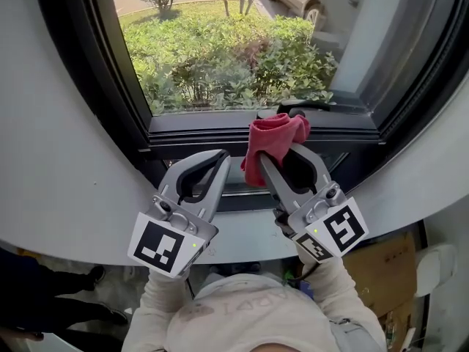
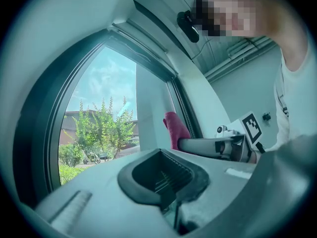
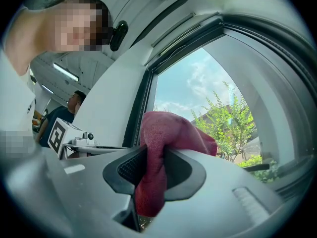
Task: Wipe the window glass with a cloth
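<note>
1. Cloth (image 1: 277, 134) sat bunched in the right gripper (image 1: 283, 155), at the bottom edge of the window glass (image 1: 220, 42) and over the dark lower frame (image 1: 198, 134). I could not tell whether it was pressing on the pane.
2. I judged the wiping to be at the low end of a stroke, with nearly the whole pane above it left to cover.
3. To do the step well, I would have pressed the bulging wad flat on the glass so that fabric, not the jaw tips, met the pane. I would then have swept in overlapping passes, keeping clear of the dark fitting (image 1: 308, 107) on the frame just beside the cloth.
4. The right gripper was closed tight on a fold of the cloth. In the right gripper view the red fabric ran down between the ribbed pads and ballooned out past the tips, with a tail hanging below.
5. The left gripper (image 1: 218, 158) had its jaws drawn together with nothing between them. It was held just beside the right one, near the lower frame, and touched nothing that I could see.
6. As I read it, the risk was that the pinch took only a narrow fold, so a hard drag could have pulled the cloth loose.
</note>
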Tool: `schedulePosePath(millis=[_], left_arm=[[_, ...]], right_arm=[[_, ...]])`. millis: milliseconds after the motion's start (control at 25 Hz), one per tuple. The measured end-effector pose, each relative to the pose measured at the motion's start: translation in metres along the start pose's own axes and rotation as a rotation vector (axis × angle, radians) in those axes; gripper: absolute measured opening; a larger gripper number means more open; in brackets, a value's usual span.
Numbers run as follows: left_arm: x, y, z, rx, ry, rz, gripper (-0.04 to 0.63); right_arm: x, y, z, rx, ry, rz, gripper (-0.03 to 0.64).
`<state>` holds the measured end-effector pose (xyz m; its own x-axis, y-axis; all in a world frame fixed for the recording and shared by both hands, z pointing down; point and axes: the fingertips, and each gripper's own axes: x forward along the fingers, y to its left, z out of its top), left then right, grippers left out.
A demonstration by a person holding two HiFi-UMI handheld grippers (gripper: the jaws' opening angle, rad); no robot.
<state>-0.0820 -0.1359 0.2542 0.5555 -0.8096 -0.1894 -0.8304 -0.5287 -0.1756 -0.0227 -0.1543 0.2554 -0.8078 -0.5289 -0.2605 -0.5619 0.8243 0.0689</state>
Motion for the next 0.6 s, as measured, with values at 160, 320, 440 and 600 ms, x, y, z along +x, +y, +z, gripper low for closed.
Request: schedulePosePath(millis=[160,320,440,600], left_arm=[[0.0017,-0.0006,0.0006,-0.004,-0.007,-0.006,0.0],[0.0044,-0.0023,0.0014,-0.004,-0.013,-0.015,0.0],[0.0053,-0.0024,0.0001,-0.007,-0.01,-0.016,0.0],[0.0059,-0.0018,-0.0028,-0.013,-0.002,-0.014,0.0]], right_arm=[[-0.0017,0.0001,-0.0007,0.0,0.005,-0.002,0.114],[-0.0029,-0.0006,-0.0004,-0.001,0.007,-0.004,0.112],[-0.0032,-0.0004,-0.0013,0.002,0.006,-0.005,0.112],[-0.0033,-0.0004,-0.0034,0.009,0.006,-0.005,0.112]])
